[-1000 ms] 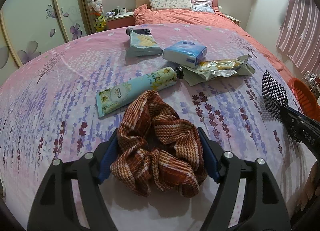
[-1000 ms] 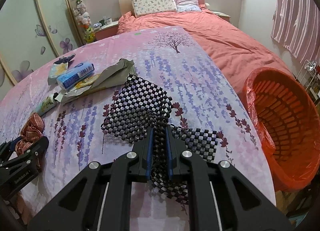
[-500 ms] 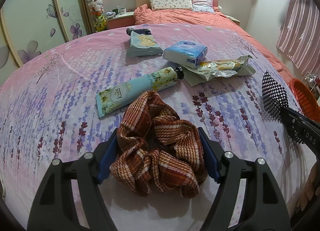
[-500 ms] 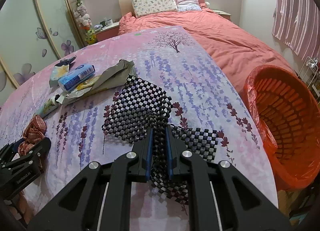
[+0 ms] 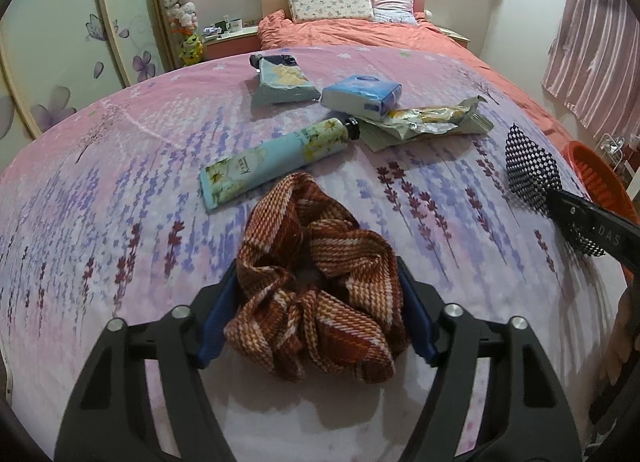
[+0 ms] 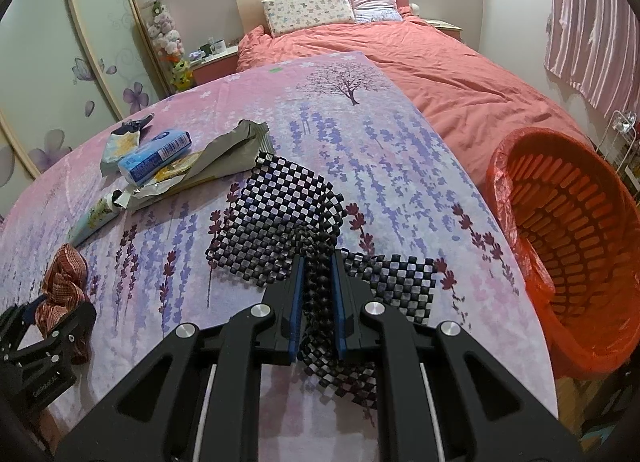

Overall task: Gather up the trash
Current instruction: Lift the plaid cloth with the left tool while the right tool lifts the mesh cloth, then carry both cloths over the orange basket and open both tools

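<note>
A brown plaid scrunchie (image 5: 312, 262) lies on the lavender-print bedspread (image 5: 120, 189). My left gripper (image 5: 316, 274) straddles it; its jaws are closing and the blue pads (image 5: 218, 326) press on both sides of the cloth. In the right wrist view the scrunchie (image 6: 64, 282) shows at the far left. My right gripper (image 6: 317, 262) is shut on a bunched part of a black checked mesh mat (image 6: 276, 213), which spreads out on the bed ahead of it. An orange basket (image 6: 568, 242) with a red liner stands off the bed's right side.
Beyond the scrunchie lie a flowered tube (image 5: 276, 157), a blue tissue pack (image 5: 360, 95), a crumpled wrapper (image 5: 428, 121) and a torn packet (image 5: 280, 81). A coral duvet and pillows fill the far end. A wardrobe stands to the left and a striped curtain hangs at the right.
The left gripper's jaws have narrowed onto the scrunchie, squeezing it a little. The right gripper and the mesh mat have stayed where they were.
</note>
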A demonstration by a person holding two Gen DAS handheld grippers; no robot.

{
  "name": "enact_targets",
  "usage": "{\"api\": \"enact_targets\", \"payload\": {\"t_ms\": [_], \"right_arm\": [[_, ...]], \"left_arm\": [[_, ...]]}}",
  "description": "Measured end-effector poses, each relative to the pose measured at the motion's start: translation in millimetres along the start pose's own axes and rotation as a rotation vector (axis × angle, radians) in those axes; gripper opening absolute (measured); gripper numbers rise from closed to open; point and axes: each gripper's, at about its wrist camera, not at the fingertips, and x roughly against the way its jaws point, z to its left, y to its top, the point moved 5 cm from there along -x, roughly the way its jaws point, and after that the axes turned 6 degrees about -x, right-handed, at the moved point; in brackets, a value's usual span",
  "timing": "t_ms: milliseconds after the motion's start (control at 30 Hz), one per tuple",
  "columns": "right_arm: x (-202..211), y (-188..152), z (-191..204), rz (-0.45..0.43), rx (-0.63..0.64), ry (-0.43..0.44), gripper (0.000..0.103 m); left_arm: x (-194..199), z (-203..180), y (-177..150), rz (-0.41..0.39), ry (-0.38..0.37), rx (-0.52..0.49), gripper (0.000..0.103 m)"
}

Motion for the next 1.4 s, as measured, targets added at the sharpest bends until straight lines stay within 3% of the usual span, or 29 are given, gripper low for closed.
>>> {"api": "enact_targets", "payload": {"t_ms": [100, 200, 433, 700, 1000, 1400], "right_arm": [[5, -4, -1, 0.003, -0.003, 0.010, 0.012], [15, -5, -5, -0.001, -0.033, 0.057, 0.011], [52, 17, -23, -0.068, -0.080, 0.111, 0.011], [92, 40, -51, -0.152, -0.111, 0.126, 0.011], [128, 58, -92, -0.278, -0.091, 0.043, 0.011], [139, 72, -178, -0.361, -0.208, -0.017, 0.011]], "left_arm": [[3, -1, 0, -0.013, -0.001, -0.014, 0.041], [9, -5, 3, -0.024, -0.016, -0.031, 0.035], [40, -24, 29, -0.094, -0.051, -0.049, 0.035], [80, -74, 68, -0.180, -0.139, -0.082, 0.035], [99, -153, 101, -0.223, -0.247, -0.157, 0.035], [92, -278, 116, -0.228, -0.410, -0.286, 0.035]]}}
